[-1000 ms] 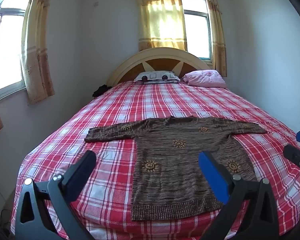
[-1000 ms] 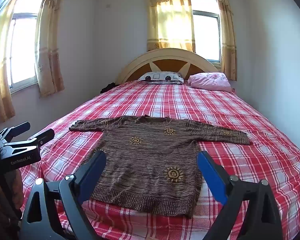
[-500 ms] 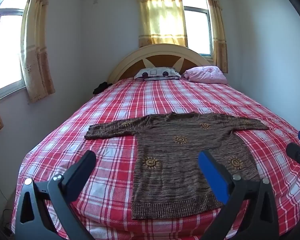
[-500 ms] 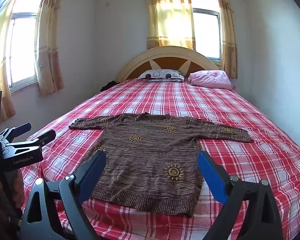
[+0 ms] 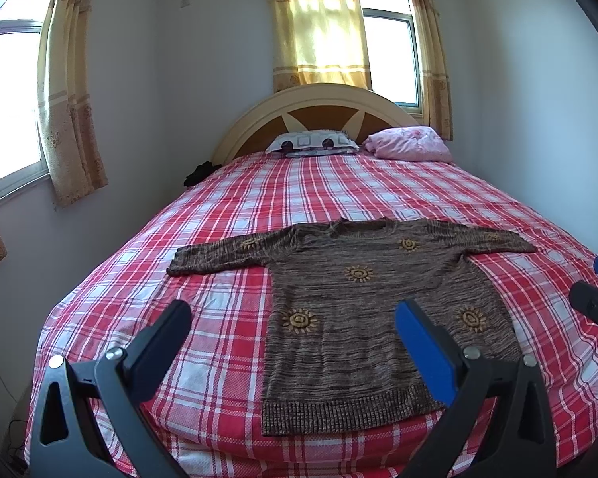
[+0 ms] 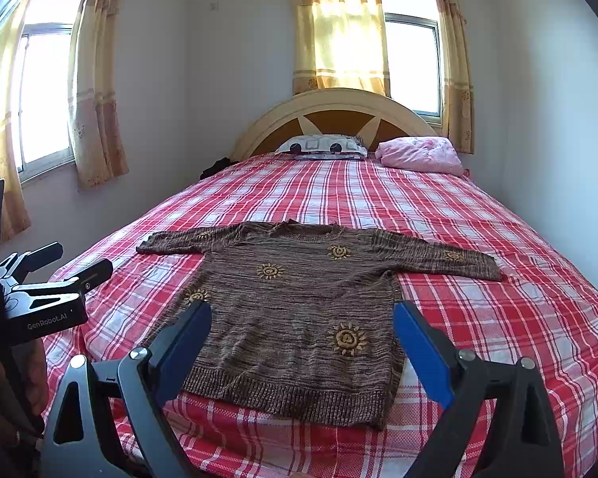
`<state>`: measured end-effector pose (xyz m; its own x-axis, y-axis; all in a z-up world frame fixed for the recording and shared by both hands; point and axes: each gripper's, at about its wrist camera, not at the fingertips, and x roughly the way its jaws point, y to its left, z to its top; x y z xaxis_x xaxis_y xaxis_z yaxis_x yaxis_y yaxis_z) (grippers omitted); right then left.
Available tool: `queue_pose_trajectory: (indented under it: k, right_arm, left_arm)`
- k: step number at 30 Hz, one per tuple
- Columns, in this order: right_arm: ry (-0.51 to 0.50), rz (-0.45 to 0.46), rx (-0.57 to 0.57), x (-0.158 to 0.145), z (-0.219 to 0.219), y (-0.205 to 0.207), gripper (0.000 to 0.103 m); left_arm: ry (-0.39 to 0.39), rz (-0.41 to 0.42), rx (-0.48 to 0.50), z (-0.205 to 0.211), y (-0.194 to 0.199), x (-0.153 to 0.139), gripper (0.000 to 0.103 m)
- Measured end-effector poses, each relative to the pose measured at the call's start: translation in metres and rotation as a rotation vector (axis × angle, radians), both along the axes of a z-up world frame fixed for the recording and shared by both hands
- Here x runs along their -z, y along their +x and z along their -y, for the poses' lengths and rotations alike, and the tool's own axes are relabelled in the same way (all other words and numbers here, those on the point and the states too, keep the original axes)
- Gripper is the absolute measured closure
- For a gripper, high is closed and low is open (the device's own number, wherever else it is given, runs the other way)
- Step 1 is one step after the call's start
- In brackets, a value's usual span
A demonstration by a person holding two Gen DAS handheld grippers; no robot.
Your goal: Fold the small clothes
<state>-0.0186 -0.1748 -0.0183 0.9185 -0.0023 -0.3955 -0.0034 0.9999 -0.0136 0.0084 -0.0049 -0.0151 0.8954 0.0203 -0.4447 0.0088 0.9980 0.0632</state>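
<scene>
Brown sweater (image 5: 362, 310): flat, unfolded, mid-frame on bed (image 5: 227, 342). Left tongs (image 5: 293, 320), right tongs (image 6: 301, 318): released, empty; view slightly higher than a second ago. Folding not begun.

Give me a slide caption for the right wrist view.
Open right gripper hovers above a brown sweater spread flat on a plaid bed.
</scene>
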Motion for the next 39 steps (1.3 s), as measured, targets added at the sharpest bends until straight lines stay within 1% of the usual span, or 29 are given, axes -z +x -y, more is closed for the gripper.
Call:
queue_pose_trajectory:
  k: [39]
  right_arm:
    - [0.000, -0.002, 0.003, 0.0021, -0.0008, 0.0001, 0.010]
  left_arm:
    - [-0.009, 0.000, -0.007, -0.0059, 0.0028, 0.0009, 0.000]
